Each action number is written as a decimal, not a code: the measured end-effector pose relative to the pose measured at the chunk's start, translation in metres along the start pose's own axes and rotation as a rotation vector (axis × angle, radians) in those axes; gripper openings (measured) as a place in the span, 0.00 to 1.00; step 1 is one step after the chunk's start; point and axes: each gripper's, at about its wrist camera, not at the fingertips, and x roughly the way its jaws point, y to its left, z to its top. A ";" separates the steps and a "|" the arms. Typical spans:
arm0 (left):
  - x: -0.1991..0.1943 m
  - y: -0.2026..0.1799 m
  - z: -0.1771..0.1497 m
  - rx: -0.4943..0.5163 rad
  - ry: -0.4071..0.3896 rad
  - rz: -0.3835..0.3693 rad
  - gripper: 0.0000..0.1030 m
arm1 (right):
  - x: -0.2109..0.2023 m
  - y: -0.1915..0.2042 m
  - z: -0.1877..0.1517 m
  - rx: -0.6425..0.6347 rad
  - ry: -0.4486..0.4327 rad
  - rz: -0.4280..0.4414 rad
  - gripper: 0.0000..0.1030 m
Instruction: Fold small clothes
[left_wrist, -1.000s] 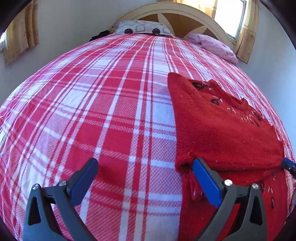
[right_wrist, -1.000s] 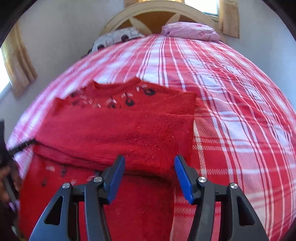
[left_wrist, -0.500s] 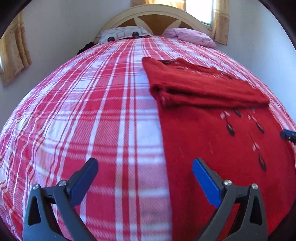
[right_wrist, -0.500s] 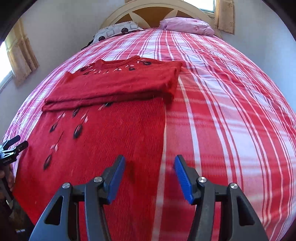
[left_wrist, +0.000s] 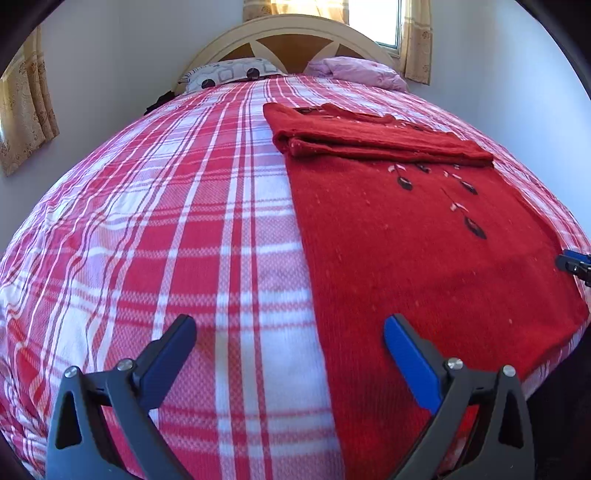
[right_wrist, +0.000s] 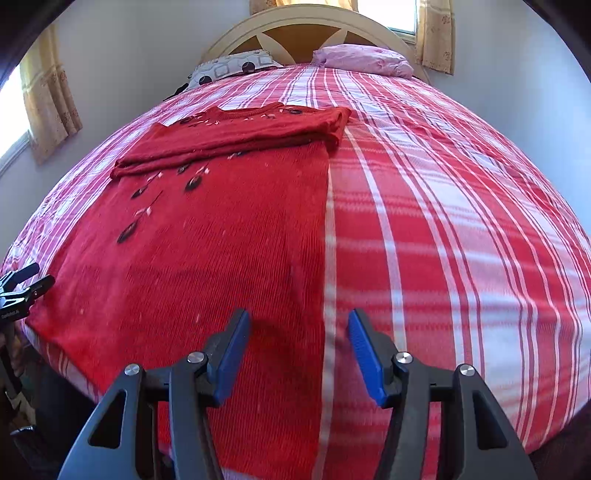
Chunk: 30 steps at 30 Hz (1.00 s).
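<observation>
A red knit sweater (left_wrist: 399, 229) with dark leaf embroidery lies flat on the plaid bed, its sleeves folded across the chest at the far end. It also shows in the right wrist view (right_wrist: 207, 236). My left gripper (left_wrist: 290, 339) is open and empty, over the sweater's left bottom edge. My right gripper (right_wrist: 297, 336) is open and empty, over the sweater's right bottom edge. The right gripper's tip shows at the right edge of the left wrist view (left_wrist: 576, 263). The left gripper shows at the left edge of the right wrist view (right_wrist: 22, 288).
The red and white plaid bedspread (left_wrist: 177, 206) covers the bed. A patterned pillow (left_wrist: 229, 74) and a pink pillow (left_wrist: 354, 70) lie against the wooden headboard (left_wrist: 295, 40). Curtained windows flank the bed. The bed's near edge drops off just below the grippers.
Both grippers have pulled back from the folded sleeves toward the sweater's bottom hem. Both stayed open and empty.
</observation>
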 end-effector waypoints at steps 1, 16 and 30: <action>-0.003 0.000 -0.004 -0.003 0.003 -0.008 1.00 | -0.002 0.000 -0.004 0.003 0.001 0.002 0.55; -0.027 -0.021 -0.033 0.029 0.027 -0.060 0.88 | -0.033 -0.011 -0.054 0.073 0.006 0.074 0.42; -0.030 -0.025 -0.036 0.033 0.012 -0.063 0.82 | -0.033 -0.009 -0.059 0.105 -0.026 0.086 0.34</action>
